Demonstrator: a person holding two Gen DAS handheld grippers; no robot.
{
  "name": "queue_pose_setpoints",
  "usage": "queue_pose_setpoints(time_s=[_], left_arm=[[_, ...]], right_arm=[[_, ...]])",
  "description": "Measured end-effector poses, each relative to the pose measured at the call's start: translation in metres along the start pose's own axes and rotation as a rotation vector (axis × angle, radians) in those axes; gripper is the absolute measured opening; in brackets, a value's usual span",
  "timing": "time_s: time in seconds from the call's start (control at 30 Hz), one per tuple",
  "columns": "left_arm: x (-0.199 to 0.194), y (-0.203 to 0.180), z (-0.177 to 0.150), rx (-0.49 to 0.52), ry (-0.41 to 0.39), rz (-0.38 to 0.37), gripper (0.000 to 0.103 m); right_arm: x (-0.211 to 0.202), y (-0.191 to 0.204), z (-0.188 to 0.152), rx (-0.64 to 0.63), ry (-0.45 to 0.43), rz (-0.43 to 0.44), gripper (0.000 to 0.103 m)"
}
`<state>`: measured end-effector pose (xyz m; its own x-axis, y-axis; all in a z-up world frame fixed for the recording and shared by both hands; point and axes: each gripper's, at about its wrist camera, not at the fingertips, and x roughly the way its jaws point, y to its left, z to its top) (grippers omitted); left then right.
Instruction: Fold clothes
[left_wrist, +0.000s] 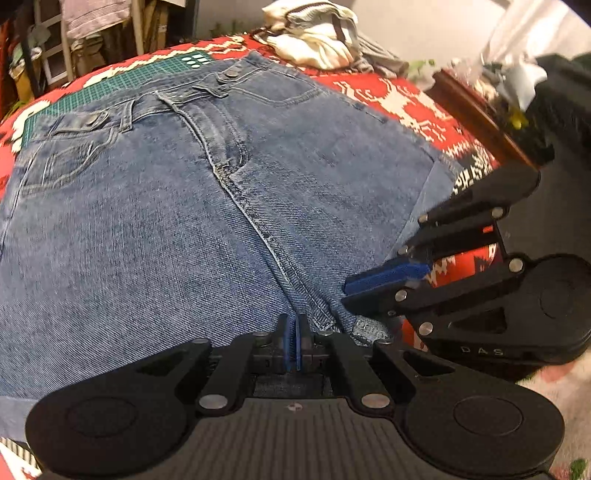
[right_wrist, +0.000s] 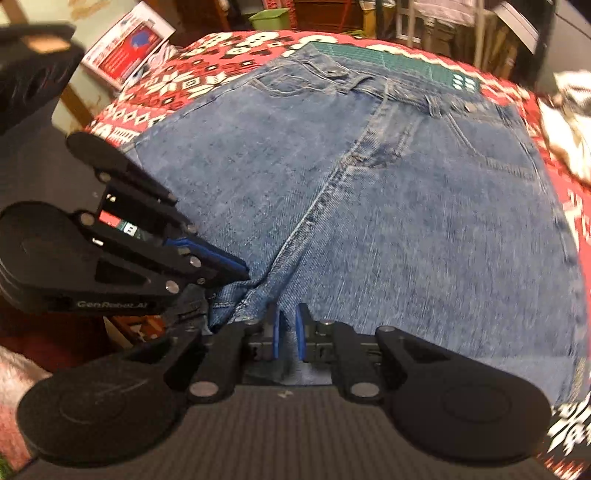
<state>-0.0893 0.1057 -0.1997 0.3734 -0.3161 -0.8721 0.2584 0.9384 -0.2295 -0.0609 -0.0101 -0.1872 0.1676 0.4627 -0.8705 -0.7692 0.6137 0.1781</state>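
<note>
Blue denim shorts (left_wrist: 184, 203) lie flat, front up, on a red patterned tablecloth (left_wrist: 406, 103), waistband at the far side. My left gripper (left_wrist: 296, 343) is at the near hem by the crotch seam, its blue pads pressed together on the denim. The right wrist view shows the same gripper (right_wrist: 242, 271) coming in from the left onto the bunched hem. My right gripper (right_wrist: 288, 332) pinches the shorts (right_wrist: 406, 221) at the hem just beside the seam, with denim between its pads. From the left wrist view, the right gripper (left_wrist: 349, 291) reaches in from the right.
A green cutting mat (left_wrist: 122, 79) lies under the waistband. A pile of white clothes (left_wrist: 314, 37) sits at the table's far edge, beside a wooden tray of clutter (left_wrist: 480, 110). Beyond the table are a red-and-white box (right_wrist: 129, 48) and shelving.
</note>
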Motion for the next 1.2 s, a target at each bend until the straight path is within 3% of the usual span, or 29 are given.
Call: queue_pose_setpoints(time_s=[0.13, 0.27, 0.4, 0.57, 0.73, 0.87, 0.97, 1.2], left_arm=[[-0.010, 0.013, 0.014, -0.037, -0.050, -0.020, 0.007], [-0.011, 0.039, 0.035, -0.109, -0.165, -0.019, 0.007], [0.006, 0.057, 0.055, -0.158, -0.180, 0.021, 0.007], [0.022, 0.065, 0.051, -0.195, -0.156, 0.055, 0.007], [0.014, 0.073, 0.038, -0.250, -0.243, 0.042, 0.006], [0.009, 0.086, 0.042, -0.286, -0.299, 0.114, 0.006], [0.015, 0.107, 0.045, -0.341, -0.290, 0.130, 0.005], [0.012, 0.121, 0.042, -0.319, -0.296, 0.121, 0.003]], right_arm=[[-0.008, -0.018, 0.015, 0.046, -0.068, -0.024, 0.011], [-0.002, -0.046, 0.034, 0.132, -0.156, -0.070, 0.012], [0.016, -0.061, 0.045, 0.151, -0.187, -0.114, 0.012], [0.030, -0.062, 0.039, 0.111, -0.207, -0.140, 0.011], [0.029, -0.062, 0.037, 0.106, -0.206, -0.147, 0.011], [0.027, -0.072, 0.042, 0.140, -0.232, -0.171, 0.012], [0.030, -0.084, 0.047, 0.162, -0.227, -0.180, 0.012], [0.033, -0.101, 0.049, 0.187, -0.245, -0.180, 0.011]])
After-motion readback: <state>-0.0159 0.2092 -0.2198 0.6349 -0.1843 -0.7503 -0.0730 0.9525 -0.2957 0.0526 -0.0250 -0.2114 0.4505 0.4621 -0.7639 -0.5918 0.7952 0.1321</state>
